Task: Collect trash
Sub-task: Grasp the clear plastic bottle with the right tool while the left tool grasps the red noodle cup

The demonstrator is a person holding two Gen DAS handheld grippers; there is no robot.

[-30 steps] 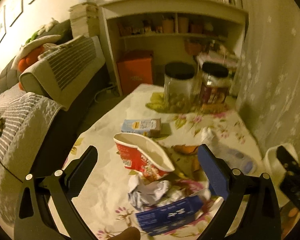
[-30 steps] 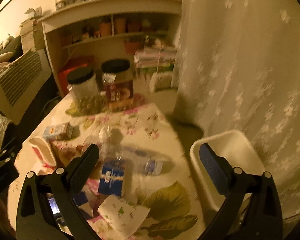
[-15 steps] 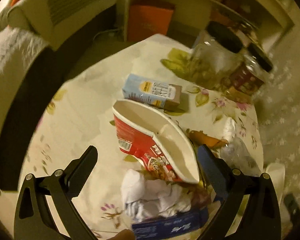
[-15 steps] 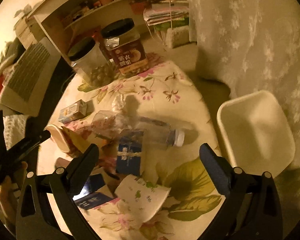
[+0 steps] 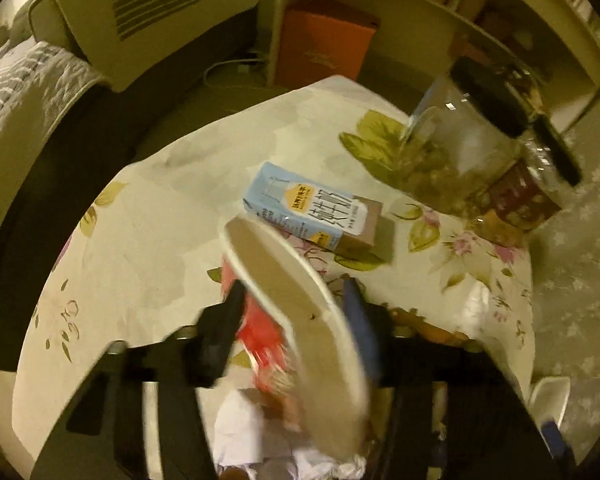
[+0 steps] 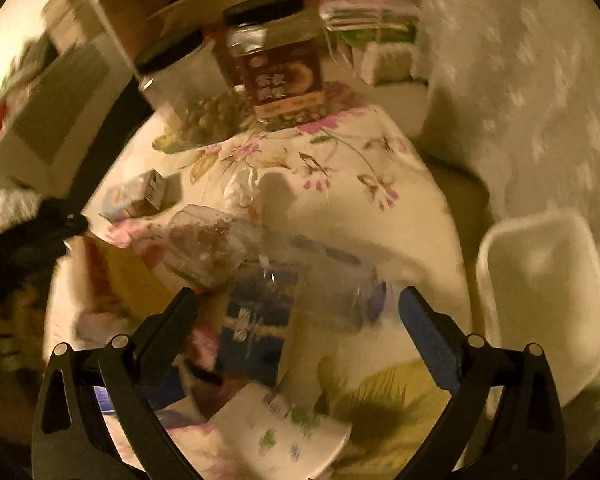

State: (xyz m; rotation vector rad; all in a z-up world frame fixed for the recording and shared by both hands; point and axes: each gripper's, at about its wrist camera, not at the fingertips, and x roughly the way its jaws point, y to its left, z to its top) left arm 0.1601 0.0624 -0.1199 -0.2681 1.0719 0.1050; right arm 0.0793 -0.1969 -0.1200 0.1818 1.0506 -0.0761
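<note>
Red-and-white flattened paper cup [image 5: 296,320] sits between the closing jaws of the left gripper [image 5: 294,312], pitched steeply down at the floral tablecloth [image 5: 148,232]. Right gripper [image 6: 298,308], jaws spread wide, tilts over a clear plastic bottle [image 6: 260,252].

Left wrist view: crushed cup [image 5: 296,312] at frame centre, between the left gripper [image 5: 296,322] fingers, on the table [image 5: 148,240]. Carton [image 5: 314,212] just above it. Two jars [image 5: 456,152] upper right. Right wrist view: bottle [image 6: 268,256] lies centre, bin [image 6: 540,304] at right edge.
</note>
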